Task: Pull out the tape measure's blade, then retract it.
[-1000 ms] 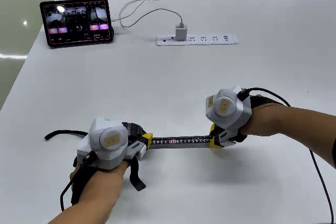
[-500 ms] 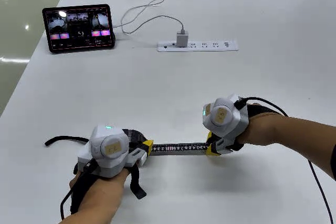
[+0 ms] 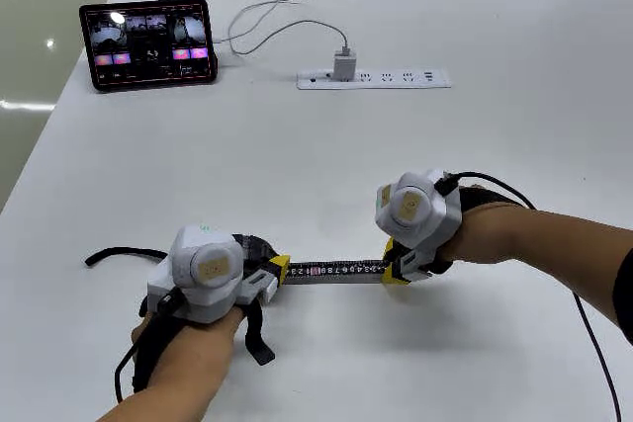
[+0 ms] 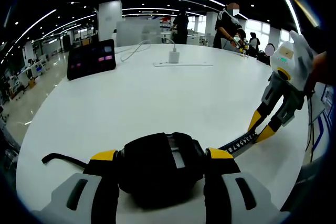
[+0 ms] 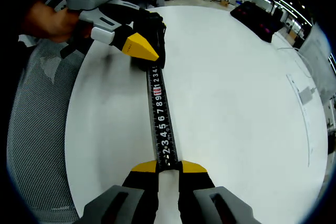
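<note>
The tape measure's black case [image 3: 255, 247] [image 4: 160, 167] rests on the white table with my left gripper [image 3: 269, 270] [image 4: 161, 156] shut around it. From the case the dark, numbered blade [image 3: 334, 268] [image 5: 160, 121] runs flat along the table to the right. Its free end is pinched by my right gripper [image 3: 394, 273] [image 5: 168, 167], which is shut on it. The left gripper view has the right gripper [image 4: 266, 125] at its right edge, holding the blade [image 4: 239, 144]. Far along the blade in the right gripper view are the left gripper [image 5: 137, 45] and the case [image 5: 155, 27].
A lit tablet [image 3: 148, 42] stands at the back left. A white power strip [image 3: 374, 77] with a charger and cable lies behind the grippers. The case's black strap [image 3: 119, 254] trails left on the table. People stand far behind the table [image 4: 157, 93].
My right gripper has moved left toward the case with the blade's end in it, and the exposed blade is shorter. The left gripper and case have stayed put.
</note>
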Motion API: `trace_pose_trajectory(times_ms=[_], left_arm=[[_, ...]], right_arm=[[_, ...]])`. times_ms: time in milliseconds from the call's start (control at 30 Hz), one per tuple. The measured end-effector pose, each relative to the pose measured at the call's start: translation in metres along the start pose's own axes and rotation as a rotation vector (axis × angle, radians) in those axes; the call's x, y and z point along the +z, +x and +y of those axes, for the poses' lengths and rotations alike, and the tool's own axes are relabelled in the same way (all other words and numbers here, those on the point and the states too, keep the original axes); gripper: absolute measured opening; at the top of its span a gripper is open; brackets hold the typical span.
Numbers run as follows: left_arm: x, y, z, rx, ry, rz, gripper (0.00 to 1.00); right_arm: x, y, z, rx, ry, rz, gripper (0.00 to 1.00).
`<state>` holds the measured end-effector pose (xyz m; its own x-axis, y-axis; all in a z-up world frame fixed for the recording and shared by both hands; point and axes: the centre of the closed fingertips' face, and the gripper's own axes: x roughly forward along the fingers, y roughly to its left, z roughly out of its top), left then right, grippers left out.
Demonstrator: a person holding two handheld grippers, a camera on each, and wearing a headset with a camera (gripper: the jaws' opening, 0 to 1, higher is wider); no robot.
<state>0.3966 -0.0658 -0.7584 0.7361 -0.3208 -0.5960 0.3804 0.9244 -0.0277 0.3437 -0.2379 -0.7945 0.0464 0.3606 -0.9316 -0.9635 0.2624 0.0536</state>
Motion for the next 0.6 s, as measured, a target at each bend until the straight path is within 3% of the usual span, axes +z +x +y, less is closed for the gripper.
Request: trace_pose_trajectory(times_ms=[600], left_arm=[[0.0001,-0.0004,0.0000,-0.001,-0.011,-0.001,0.60]], right_arm=[[0.0085,0.0040,-0.0005,0.001,0.001,-0.002,0.09]])
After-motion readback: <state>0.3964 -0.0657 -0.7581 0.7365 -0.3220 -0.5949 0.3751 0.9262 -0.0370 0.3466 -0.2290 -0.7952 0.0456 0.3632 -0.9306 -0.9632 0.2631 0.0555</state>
